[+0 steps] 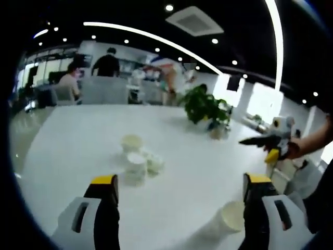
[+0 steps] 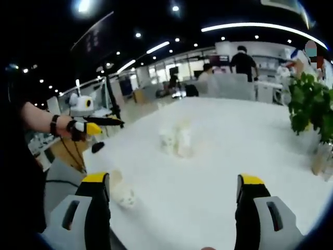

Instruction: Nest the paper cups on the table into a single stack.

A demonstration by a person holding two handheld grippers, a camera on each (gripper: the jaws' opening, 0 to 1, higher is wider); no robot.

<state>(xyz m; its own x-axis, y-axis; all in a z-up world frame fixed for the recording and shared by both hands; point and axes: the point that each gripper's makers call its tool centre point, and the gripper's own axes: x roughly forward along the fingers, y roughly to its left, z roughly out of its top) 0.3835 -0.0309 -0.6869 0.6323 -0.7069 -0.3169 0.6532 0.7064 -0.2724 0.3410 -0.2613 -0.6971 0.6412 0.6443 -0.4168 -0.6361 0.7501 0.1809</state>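
The white surface point(image 1: 78, 135) is the largest thing here, long and bare apart from a potted plant point(image 1: 207, 107) near its far edge and the paper cups. Three upright paper cups point(image 1: 139, 156) cluster near the middle of the surface, touching or nearly so. A lone paper cup point(image 1: 229, 219) lies on its side close to the near edge, just inside the left gripper point(image 1: 179, 190)'s right jaw.

Both grippers are released and empty: the left gripper's jaws stand wide apart over the near edge, and the right gripper point(image 2: 171, 192) likewise hangs with its jaws spread, the cluster ahead of it.

The step in hand looks like the first pick. The tipped cup seems the easiest start: close gently across its wall near the rim, so the thin paper doesn't crush, then right it and bring it mouth-up over one cup of the cluster, lowering it straight so they nest without knocking the neighbours.
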